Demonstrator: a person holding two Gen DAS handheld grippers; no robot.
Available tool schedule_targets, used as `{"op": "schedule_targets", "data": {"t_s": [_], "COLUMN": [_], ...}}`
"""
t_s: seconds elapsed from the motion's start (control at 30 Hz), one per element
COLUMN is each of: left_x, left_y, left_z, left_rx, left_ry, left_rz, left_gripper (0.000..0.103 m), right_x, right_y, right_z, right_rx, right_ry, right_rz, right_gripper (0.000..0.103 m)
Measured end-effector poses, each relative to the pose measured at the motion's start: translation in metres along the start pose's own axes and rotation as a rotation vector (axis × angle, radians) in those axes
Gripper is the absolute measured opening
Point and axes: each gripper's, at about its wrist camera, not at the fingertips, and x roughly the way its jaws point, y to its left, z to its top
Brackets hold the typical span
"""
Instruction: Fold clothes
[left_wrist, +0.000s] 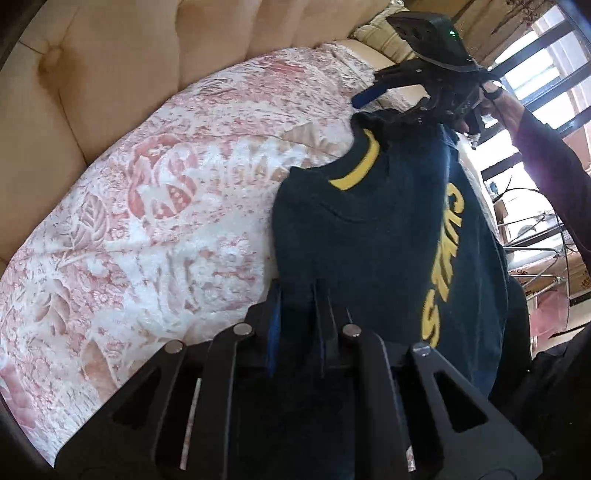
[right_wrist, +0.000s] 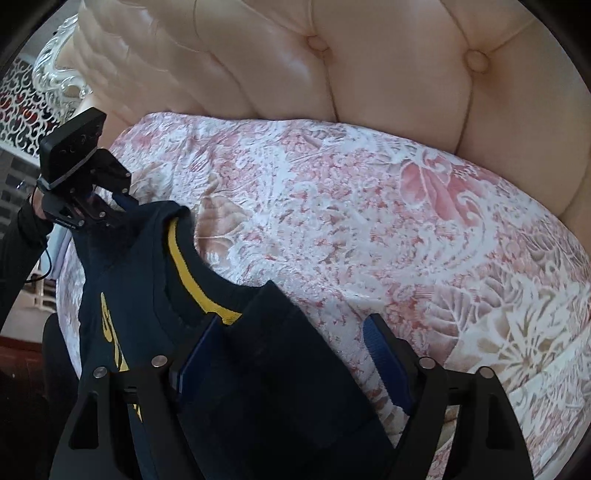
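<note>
Where the left gripper (left_wrist: 295, 295) pinched one shoulder of the navy shirt (left_wrist: 388, 229), yellow letters, partly readable as "STA", ran down its chest; the right gripper (right_wrist: 295, 354) stood wide around the other shoulder. Floral bedspread (right_wrist: 369, 221) lay open beyond, ending at the tufted headboard (right_wrist: 369, 55).

Left claw (left_wrist: 297, 306) points steeply down, its blue-padded jaws pinched nearly together on dark fabric. Right claw (right_wrist: 295, 354) also tilts downward, jaws spread wide with cloth lying between them. A dark-sleeved hand (left_wrist: 506, 107) grips the right handle up top.
</note>
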Motion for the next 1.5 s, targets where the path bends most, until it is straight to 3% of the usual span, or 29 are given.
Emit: {"op": "schedule_targets", "data": {"t_s": [0.03,0.1,0.2,0.37,0.53,0.73,0.8,0.87,1.23,1.27,1.3,1.4,1.5], "left_x": [-0.002,-0.008,-0.022,-0.038,-0.032,-0.027,-0.030,-0.033,-0.038,-0.039,-0.042,-0.050,-0.059], "left_y": [-0.004,-0.013,-0.026,-0.046,-0.048,-0.053,-0.058,-0.064,-0.129,-0.131,-0.129,-0.113,-0.092], "left_z": [-0.001,-0.002,-0.003,-0.005,-0.002,-0.004,-0.007,-0.011,-0.038,-0.039,-0.039,-0.034,-0.023], "left_rx": [0.012,0.035,0.066,0.112,0.126,0.135,0.145,0.159,0.335,0.338,0.332,0.279,0.189], "left_ry": [-0.005,-0.020,-0.049,-0.062,-0.045,-0.043,-0.051,-0.061,-0.060,-0.062,-0.066,-0.093,-0.134], "left_rz": [0.005,0.014,0.044,0.101,0.127,0.125,0.124,0.121,0.213,0.223,0.233,0.291,0.332], "left_gripper": [0.015,0.014,0.014,0.014,0.014,0.014,0.014,0.014,0.014,0.014,0.014,0.014,0.014], "right_x": [-0.001,-0.004,-0.009,-0.026,-0.039,-0.023,-0.020,-0.018,-0.007,-0.011,-0.016,-0.035,-0.054], "right_y": [0.003,0.011,0.022,0.029,0.040,0.026,0.020,0.017,0.019,0.021,0.023,0.028,0.030], "right_z": [-0.001,-0.005,-0.011,-0.020,-0.027,-0.020,-0.017,-0.016,-0.017,-0.018,-0.019,-0.025,-0.033], "right_rx": [-0.013,-0.053,-0.110,-0.147,-0.171,-0.135,-0.136,-0.136,-0.189,-0.194,-0.198,-0.206,-0.195], "right_ry": [0.008,0.022,0.036,0.012,-0.031,0.042,0.056,0.059,0.082,0.075,0.063,0.016,-0.047], "right_rz": [0.019,0.039,0.022,0.039,0.028,-0.077,-0.090,-0.096,-0.065,-0.047,-0.026,0.010,0.019], "right_gripper": [0.078,0.057,0.041,0.033,0.036,0.047,0.060,0.065,0.068,0.065,0.051,0.024,0.017]}}
